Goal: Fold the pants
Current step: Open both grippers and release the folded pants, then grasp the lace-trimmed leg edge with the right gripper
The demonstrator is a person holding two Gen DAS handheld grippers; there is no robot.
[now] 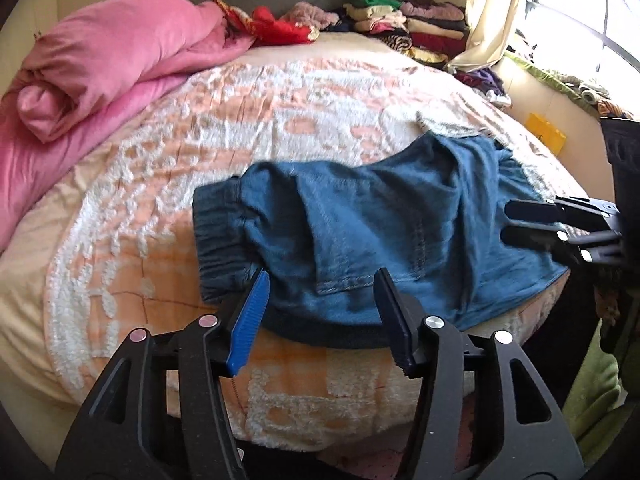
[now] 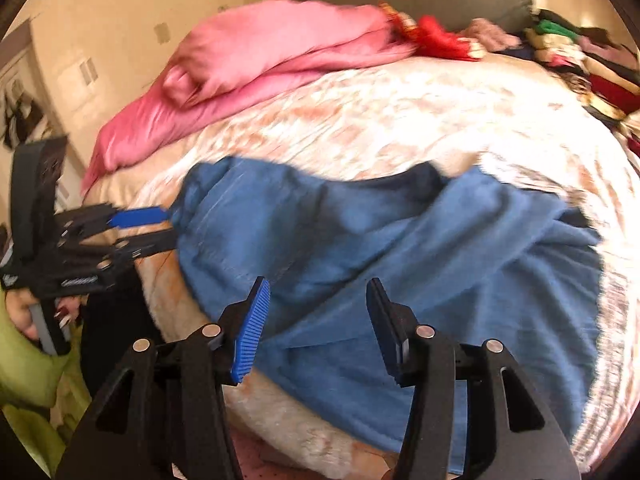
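Blue denim pants (image 1: 372, 224) lie crumpled on the bed near its front edge, with a dark elastic cuff at the left end; they also show in the right wrist view (image 2: 400, 256), blurred. My left gripper (image 1: 322, 280) is open, its blue pads either side of the pants' near edge, just above the cloth. It also appears at the left of the right wrist view (image 2: 168, 226). My right gripper (image 2: 316, 292) is open over the pants' near part. It shows at the right edge of the left wrist view (image 1: 510, 222), beside the pants' right end.
The bed has a peach and white textured blanket (image 1: 200, 160). A rolled pink quilt (image 1: 100, 64) lies at the back left. Stacks of folded clothes (image 1: 400, 20) sit at the back right by a curtain and window. A green cloth (image 2: 24, 368) is below the bed edge.
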